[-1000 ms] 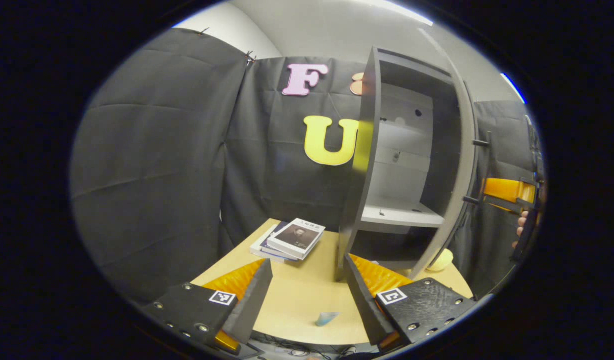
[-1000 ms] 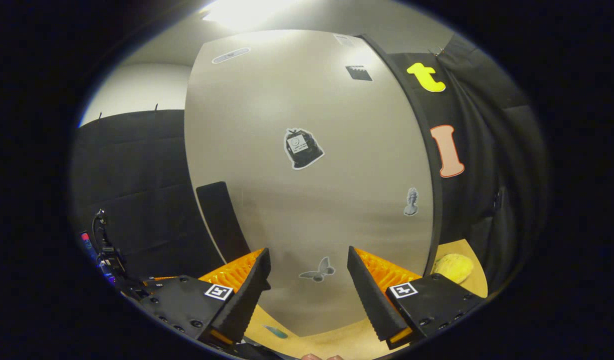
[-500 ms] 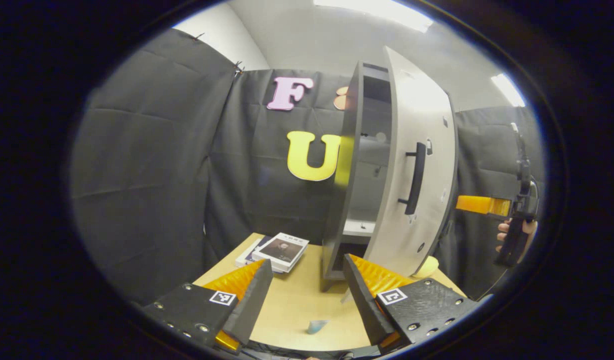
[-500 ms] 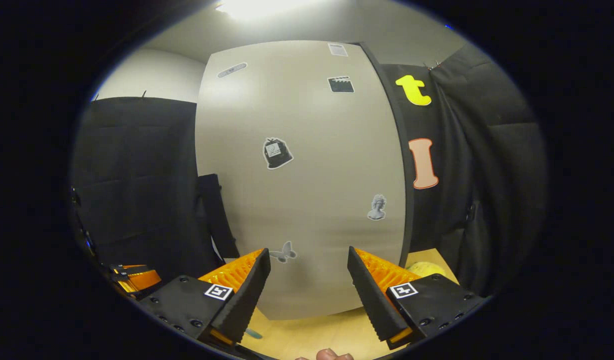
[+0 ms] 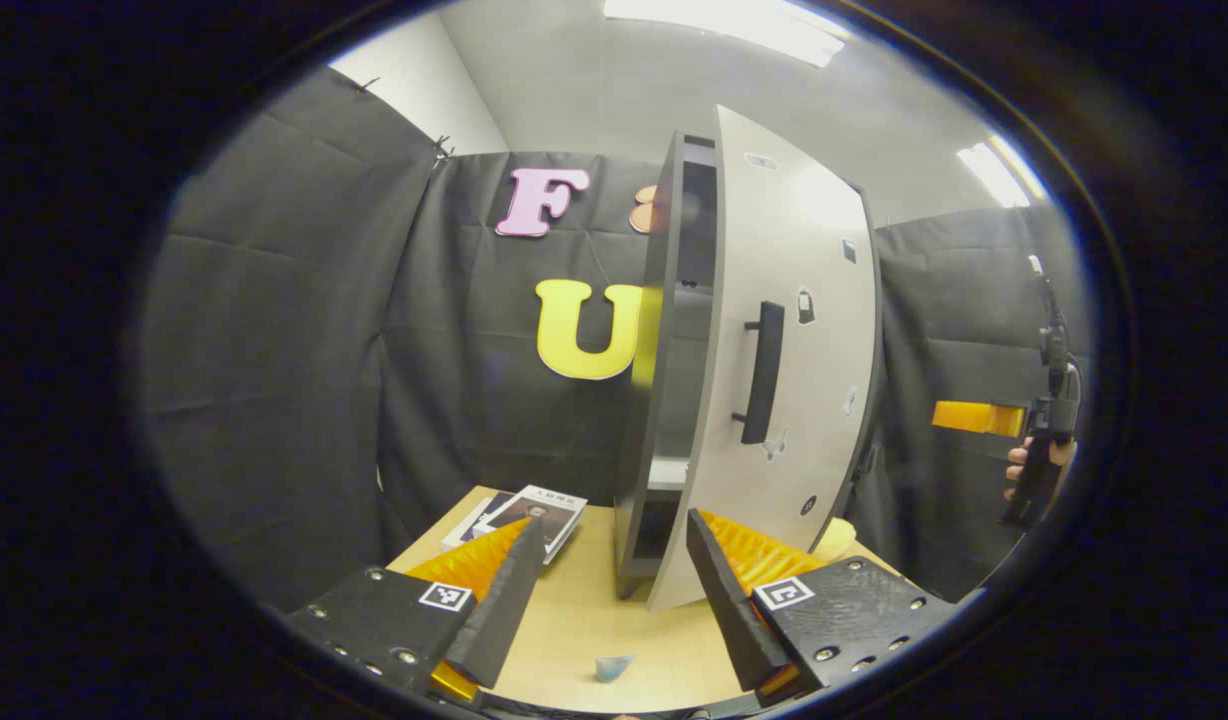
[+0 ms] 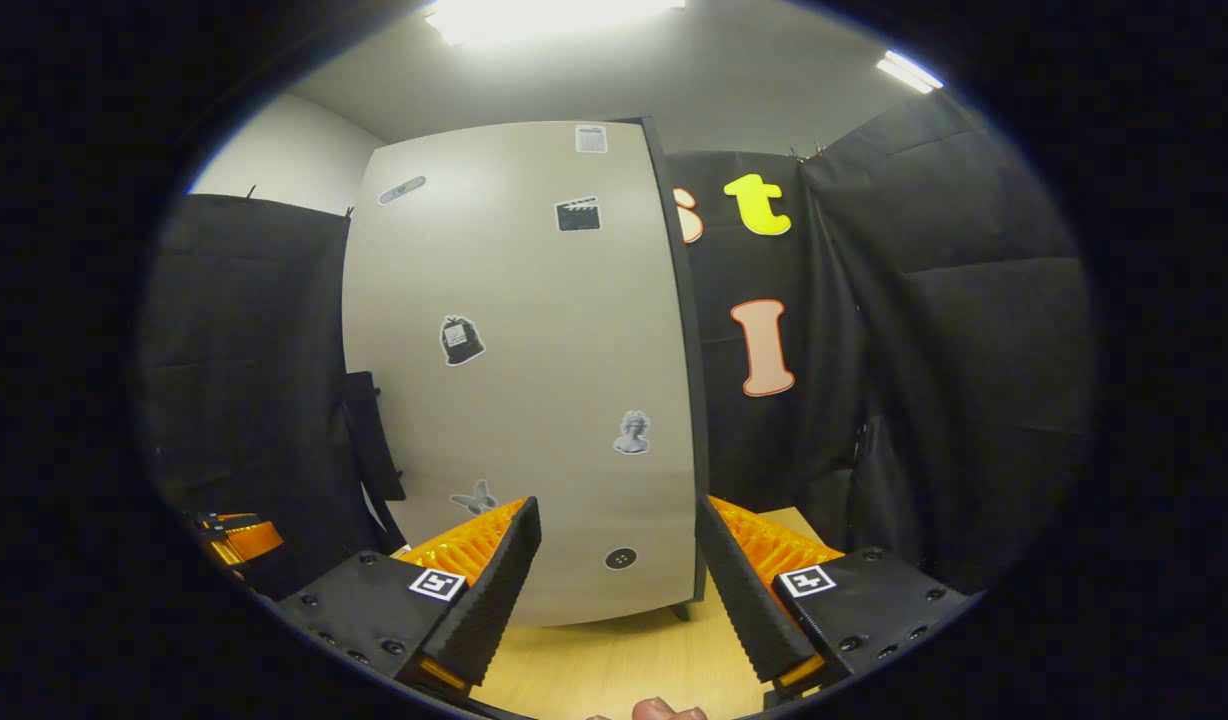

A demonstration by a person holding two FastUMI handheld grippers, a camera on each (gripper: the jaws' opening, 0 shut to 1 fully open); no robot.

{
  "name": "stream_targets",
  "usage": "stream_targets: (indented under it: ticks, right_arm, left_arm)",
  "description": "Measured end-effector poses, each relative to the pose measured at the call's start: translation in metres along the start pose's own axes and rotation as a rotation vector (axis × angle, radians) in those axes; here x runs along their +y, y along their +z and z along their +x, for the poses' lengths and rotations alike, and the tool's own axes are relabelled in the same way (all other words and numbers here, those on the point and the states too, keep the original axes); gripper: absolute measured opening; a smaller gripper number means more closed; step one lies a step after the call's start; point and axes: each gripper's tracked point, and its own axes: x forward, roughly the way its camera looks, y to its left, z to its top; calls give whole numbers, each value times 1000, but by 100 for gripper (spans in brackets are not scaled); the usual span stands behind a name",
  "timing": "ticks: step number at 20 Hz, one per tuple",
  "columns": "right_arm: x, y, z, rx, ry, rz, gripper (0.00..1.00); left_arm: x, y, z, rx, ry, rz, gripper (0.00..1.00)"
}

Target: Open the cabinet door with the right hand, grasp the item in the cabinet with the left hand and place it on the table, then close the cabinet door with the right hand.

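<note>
Black-cloth booth, wooden tabletop [image 5: 584, 620], cabinet [image 5: 664, 400] nearly shut.

Left gripper view: the left gripper [image 5: 609, 600] hangs released and empty over the tabletop, a small blue item [image 5: 612, 667] lying between its fingers; the cabinet door [image 5: 794, 380] stands slightly ajar, books [image 5: 529, 512] to the left, the right gripper [image 5: 974, 415] apart from the door. Right gripper view: the right gripper [image 6: 614, 590] is parted, empty, facing the door's stickered front.

We see the cabinet door [image 5: 789, 370] covering most of the cabinet [image 5: 664, 400], so its shelves are largely hidden. A yellow object [image 5: 836, 540] peeks from behind the door (too little shows to name it). A small blue thing [image 5: 612, 667] on the desk [image 5: 594, 620] is too small to identify.
</note>
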Motion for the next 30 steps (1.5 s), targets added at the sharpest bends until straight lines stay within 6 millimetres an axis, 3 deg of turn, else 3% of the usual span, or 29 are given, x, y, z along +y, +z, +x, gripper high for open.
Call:
stream_targets:
  ticks: [4,9,15,22,30]
  right_arm:
    - [-42,7,-20,-26,-94,26,98]
    - [-60,3,-31,-32,-141,23,98]
    - [-56,0,-35,-31,-128,11,98]
    - [-53,1,-38,-30,-115,17,98]
    - [-50,0,-46,-19,-100,-11,98]
  left_arm:
    - [-6,22,7,-37,-18,36,87]
    - [-14,29,16,-52,-29,66,87]
    - [-24,14,20,-22,-49,58,87]
    - [-25,18,15,-31,-51,34,87]
    - [3,14,15,-26,-24,-10,87]
